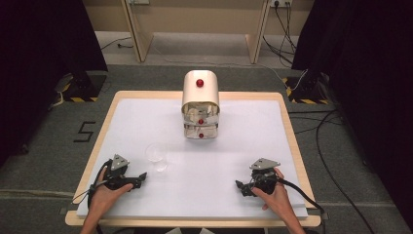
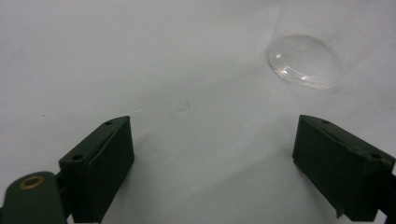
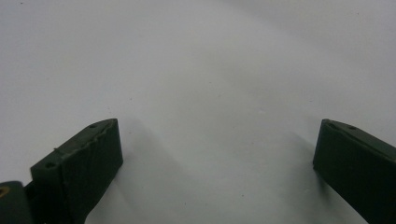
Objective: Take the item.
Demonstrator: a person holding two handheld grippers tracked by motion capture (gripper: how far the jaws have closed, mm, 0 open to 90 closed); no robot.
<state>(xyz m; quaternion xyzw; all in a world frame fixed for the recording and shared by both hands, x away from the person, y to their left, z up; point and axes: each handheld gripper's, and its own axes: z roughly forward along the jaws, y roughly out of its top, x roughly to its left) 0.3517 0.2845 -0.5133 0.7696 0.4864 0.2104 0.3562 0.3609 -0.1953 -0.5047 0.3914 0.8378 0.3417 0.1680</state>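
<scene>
We have our left gripper [image 1: 141,176] low on the white table [image 1: 243,141], jaws spread wide and empty, with the clear cup [image 1: 157,155] standing just ahead of it and apart from the jaws. Our right gripper [image 1: 239,185] rests well off to the other side, jaws gaping over bare table.

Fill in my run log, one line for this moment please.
left gripper: open, beside cup | right gripper: open, empty | drawers: untouched
</scene>
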